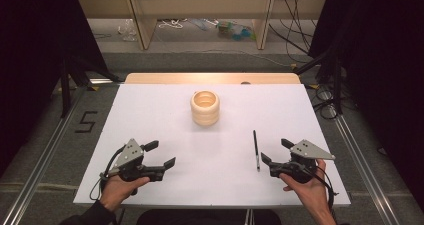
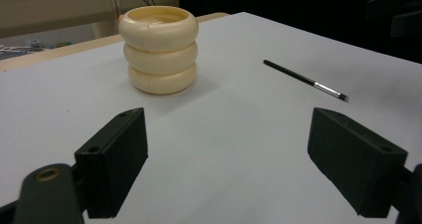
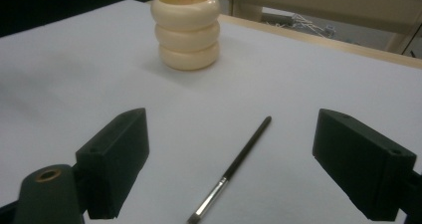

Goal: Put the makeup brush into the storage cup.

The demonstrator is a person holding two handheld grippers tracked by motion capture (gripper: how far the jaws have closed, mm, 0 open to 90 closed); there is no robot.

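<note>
While both grippers are held wide open and empty, the approach step is judged in hand. The brush (image 1: pixel 256 149) lies flat on the table (image 1: pixel 150 115), nearer than the ringed holder (image 1: pixel 205 108), just beside the right gripper (image 1: pixel 274 151); the left gripper (image 1: pixel 161 154) is well apart from the holder. A lowering and closing on the handle is called for.

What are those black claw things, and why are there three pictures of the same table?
A person sits at a white table and holds a tool in each hand: a hand-held gripper with two black jaws that pinch like tongs. The left gripper and the right gripper are both open and hold nothing. One picture comes from a camera up high, looking down. The other two come from small cameras riding on each gripper, so you see its own jaws at the bottom. On the table stand a cream pot shaped like three stacked rings and, lying flat near the right gripper, a thin brush.
</note>
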